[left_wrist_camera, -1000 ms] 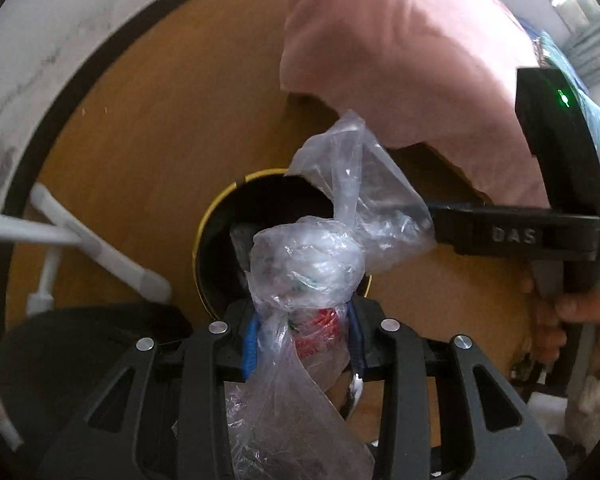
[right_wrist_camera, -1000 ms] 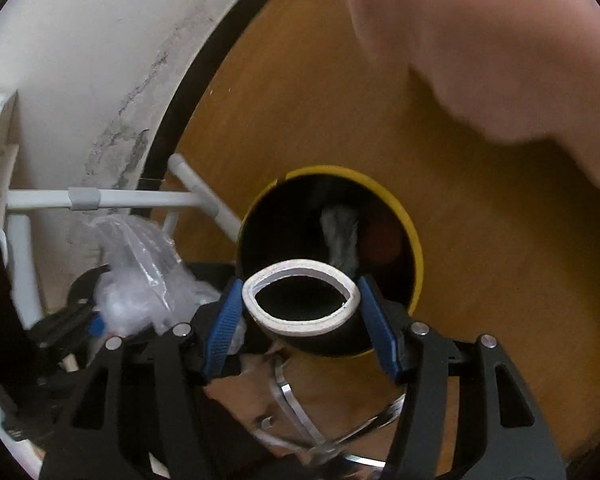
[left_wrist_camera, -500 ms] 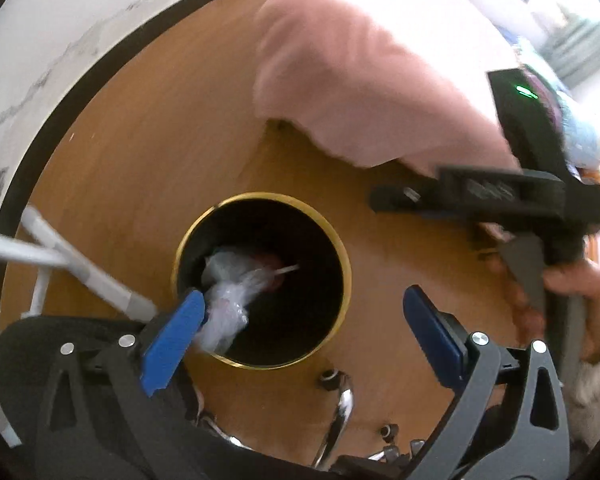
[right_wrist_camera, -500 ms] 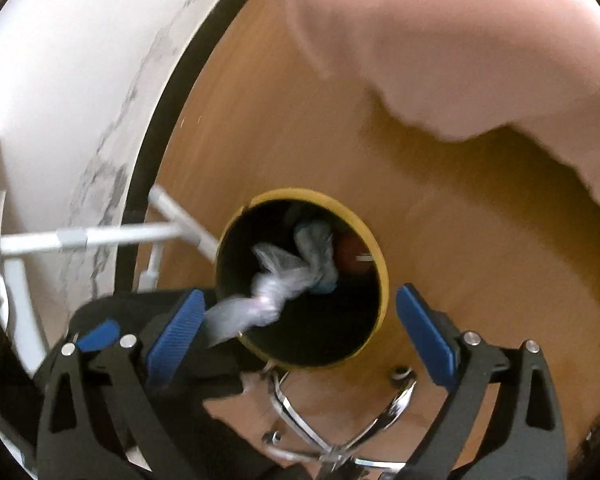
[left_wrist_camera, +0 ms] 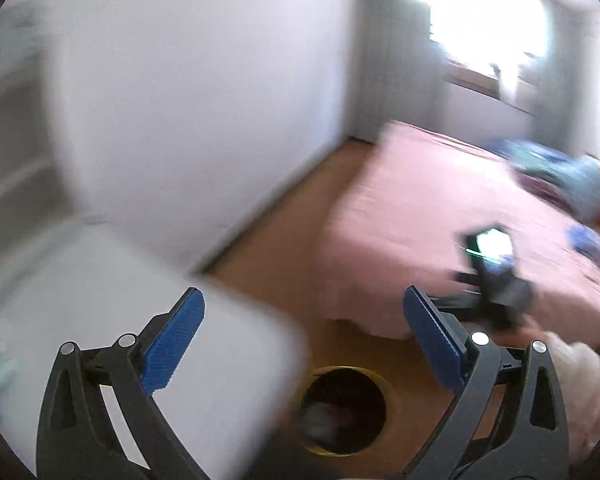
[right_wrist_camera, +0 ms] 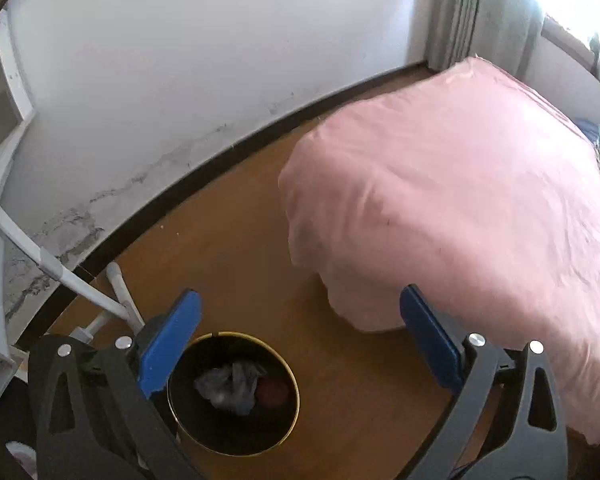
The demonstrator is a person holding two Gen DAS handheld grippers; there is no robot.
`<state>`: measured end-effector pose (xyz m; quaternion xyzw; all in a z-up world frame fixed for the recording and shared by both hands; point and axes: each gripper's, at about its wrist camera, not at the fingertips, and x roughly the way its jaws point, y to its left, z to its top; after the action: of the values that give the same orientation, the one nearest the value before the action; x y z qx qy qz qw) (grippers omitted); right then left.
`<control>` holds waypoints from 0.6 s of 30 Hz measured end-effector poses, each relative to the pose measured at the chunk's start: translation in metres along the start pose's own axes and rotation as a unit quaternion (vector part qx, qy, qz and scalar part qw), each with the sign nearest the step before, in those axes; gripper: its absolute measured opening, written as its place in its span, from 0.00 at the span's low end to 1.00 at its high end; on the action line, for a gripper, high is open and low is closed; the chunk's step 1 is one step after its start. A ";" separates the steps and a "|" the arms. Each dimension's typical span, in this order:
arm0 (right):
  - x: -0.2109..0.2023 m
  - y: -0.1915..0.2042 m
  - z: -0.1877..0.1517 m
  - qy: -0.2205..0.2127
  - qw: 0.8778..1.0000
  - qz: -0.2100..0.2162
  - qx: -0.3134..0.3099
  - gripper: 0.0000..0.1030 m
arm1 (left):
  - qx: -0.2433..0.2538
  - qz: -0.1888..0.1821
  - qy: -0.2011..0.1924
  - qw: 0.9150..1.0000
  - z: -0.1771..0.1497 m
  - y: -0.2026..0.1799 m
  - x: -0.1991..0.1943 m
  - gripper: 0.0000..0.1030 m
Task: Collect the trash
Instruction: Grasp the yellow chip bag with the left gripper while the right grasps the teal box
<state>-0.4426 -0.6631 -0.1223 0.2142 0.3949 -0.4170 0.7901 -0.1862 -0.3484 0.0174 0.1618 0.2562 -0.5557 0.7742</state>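
A black trash bin with a gold rim (right_wrist_camera: 292,408) stands on the wooden floor. Inside it lie a clear plastic bag (right_wrist_camera: 230,386) and something red (right_wrist_camera: 274,390). My right gripper (right_wrist_camera: 300,344) is open and empty, raised well above the bin. My left gripper (left_wrist_camera: 304,342) is open and empty too, high above the bin (left_wrist_camera: 382,408), whose contents are blurred in that view. The right gripper's body (left_wrist_camera: 496,276) shows in the blurred left wrist view, over the bed.
A bed with a pink cover (right_wrist_camera: 460,200) fills the right side. A white wall (right_wrist_camera: 180,80) and dark baseboard run behind the bin. A white rack's legs (right_wrist_camera: 80,280) stand left of the bin. A white tabletop (left_wrist_camera: 100,280) lies under the left gripper.
Both grippers opened and dropped the plastic bag and the white cup into the bin. Both have since lifted up and away; the left view swings fast and is blurred.
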 end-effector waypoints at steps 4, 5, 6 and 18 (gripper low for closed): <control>-0.043 0.023 0.011 -0.084 0.996 -0.014 -0.008 0.93 | -0.071 0.147 -0.011 0.987 -0.034 0.110 -0.069 0.94; -0.055 0.032 0.014 -0.108 0.994 -0.021 -0.017 0.93 | -0.087 0.174 -0.008 0.981 -0.043 0.132 -0.081 0.94; -0.066 0.043 0.018 -0.126 0.991 -0.019 -0.029 0.93 | -0.110 0.207 -0.004 0.972 -0.056 0.158 -0.098 0.94; -0.118 0.327 0.035 -0.096 0.918 0.292 -0.251 0.93 | -0.317 0.455 0.041 0.831 -0.190 0.370 -0.264 0.94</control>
<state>-0.1961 -0.4449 -0.0033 0.0737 0.3291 -0.0740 0.9385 0.0550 0.0807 0.0017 0.0286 0.3466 -0.0214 0.9373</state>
